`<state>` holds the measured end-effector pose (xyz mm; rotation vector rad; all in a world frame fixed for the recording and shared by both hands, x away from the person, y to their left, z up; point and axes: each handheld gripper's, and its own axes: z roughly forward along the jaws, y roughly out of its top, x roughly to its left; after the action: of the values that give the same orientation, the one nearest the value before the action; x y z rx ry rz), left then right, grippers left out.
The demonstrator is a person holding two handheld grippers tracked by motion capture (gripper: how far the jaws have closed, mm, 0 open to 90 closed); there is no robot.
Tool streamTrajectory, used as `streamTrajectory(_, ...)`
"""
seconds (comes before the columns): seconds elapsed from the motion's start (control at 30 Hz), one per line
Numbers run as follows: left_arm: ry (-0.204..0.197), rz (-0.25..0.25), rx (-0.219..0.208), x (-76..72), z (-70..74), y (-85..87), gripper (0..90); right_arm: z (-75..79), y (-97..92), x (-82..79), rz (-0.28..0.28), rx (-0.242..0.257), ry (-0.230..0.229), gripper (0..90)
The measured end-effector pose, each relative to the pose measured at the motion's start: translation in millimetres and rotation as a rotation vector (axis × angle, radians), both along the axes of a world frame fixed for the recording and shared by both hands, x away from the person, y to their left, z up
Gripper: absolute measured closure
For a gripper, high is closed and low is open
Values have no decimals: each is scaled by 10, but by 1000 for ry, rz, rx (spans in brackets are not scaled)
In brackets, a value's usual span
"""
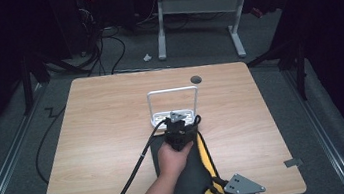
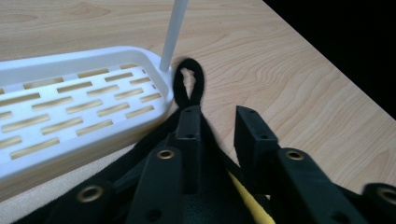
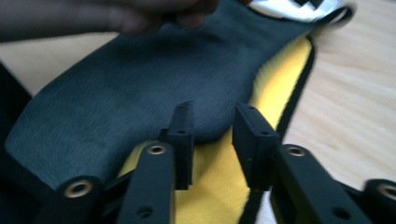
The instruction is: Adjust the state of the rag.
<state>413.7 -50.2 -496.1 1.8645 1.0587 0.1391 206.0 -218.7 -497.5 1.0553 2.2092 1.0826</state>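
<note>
While both pairs of jaws stand part open and empty, the dark grey, yellow-lined cloth pouch (image 1: 190, 175) is stretched lengthwise between left gripper (image 2: 217, 123) and right gripper (image 3: 212, 126).

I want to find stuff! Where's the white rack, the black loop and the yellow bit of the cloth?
white rack (image 2: 84, 100): left gripper view, on its slotted base.
black loop (image 2: 200, 79): left gripper view, on the loop's right strand.
yellow part of the cloth (image 3: 280, 84): right gripper view, on the yellow lining by the black edge.
</note>
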Motion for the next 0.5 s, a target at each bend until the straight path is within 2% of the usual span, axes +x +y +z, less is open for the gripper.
streamTrajectory(0.1,-27,-12,-12,-47,68,55,640,65,-27,11,-35,29,-41,643)
streamTrajectory(0.2,-41,-19,-24,-103,132,199,627,83,-47,32,-48,26,-66,649)
streamTrajectory(0.27,-44,-27,-23,-148,131,325,620,73,-64,46,-58,21,-65,652)
streamTrajectory(0.37,-50,-17,7,-230,66,539,620,24,-82,85,-70,19,-45,655)
streamTrajectory(0.5,-24,3,38,-305,-62,812,623,-25,-58,130,-72,10,-23,658)
